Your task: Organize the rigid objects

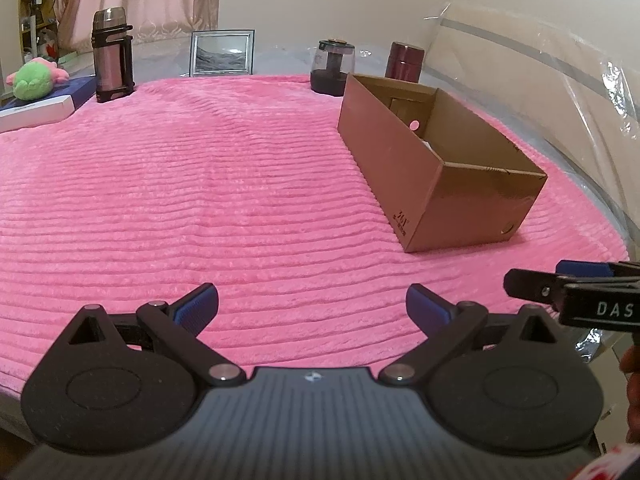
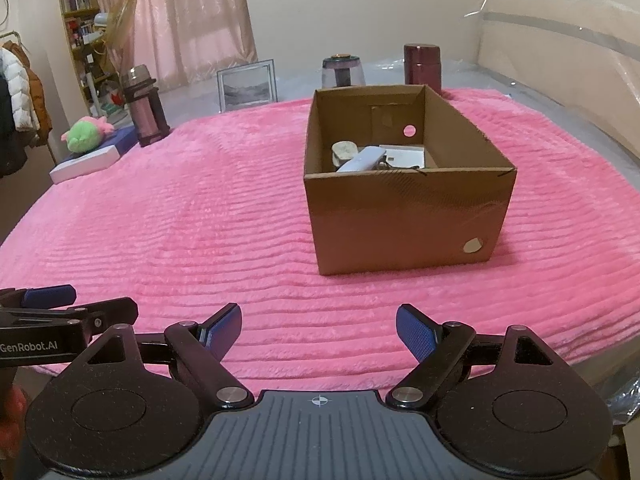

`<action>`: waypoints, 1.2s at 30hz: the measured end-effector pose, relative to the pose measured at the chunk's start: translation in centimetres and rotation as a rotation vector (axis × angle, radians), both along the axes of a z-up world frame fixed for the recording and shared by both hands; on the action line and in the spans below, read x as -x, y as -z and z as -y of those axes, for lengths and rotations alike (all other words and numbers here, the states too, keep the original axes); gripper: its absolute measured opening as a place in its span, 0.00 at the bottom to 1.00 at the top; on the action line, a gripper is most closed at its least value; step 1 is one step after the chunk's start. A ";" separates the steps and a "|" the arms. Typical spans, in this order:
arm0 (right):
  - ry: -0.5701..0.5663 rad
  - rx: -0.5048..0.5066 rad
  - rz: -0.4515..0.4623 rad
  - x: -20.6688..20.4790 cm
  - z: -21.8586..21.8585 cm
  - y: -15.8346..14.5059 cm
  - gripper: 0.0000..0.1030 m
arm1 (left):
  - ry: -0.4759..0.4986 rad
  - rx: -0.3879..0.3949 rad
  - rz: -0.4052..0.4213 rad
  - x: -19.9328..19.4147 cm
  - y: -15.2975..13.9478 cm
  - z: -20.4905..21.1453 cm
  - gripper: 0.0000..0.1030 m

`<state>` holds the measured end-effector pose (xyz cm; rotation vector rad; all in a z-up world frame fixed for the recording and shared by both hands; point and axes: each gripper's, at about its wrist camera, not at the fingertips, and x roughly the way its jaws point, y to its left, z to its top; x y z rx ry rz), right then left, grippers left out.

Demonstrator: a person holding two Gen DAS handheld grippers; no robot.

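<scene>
An open brown cardboard box (image 2: pixel 404 216) stands on the pink ribbed blanket (image 2: pixel 200 220); it also shows in the left wrist view (image 1: pixel 384 160). Inside it lie a white elongated device (image 2: pixel 360 160), a beige round object (image 2: pixel 344 149) and a white flat item (image 2: pixel 404 155). My left gripper (image 1: pixel 312 304) is open and empty, low over the blanket's near edge, left of the box. My right gripper (image 2: pixel 319 330) is open and empty, in front of the box. Each gripper shows at the edge of the other's view.
Along the blanket's far edge stand a steel thermos (image 1: pixel 111 56), a picture frame (image 1: pixel 222 53), a dark glass jar (image 1: pixel 333 66) and a maroon flask (image 1: pixel 404 62). A green plush toy (image 1: pixel 32 80) lies on a white-and-blue box (image 1: pixel 36 110) at left. A plastic-wrapped headboard (image 1: pixel 560 80) runs along the right.
</scene>
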<state>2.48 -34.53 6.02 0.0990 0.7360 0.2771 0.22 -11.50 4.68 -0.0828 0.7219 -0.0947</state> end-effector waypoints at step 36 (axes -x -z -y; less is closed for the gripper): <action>-0.017 0.010 0.000 0.0 -0.4 0.3 0.79 | 0.000 0.002 -0.002 0.0 0.1 0.0 0.96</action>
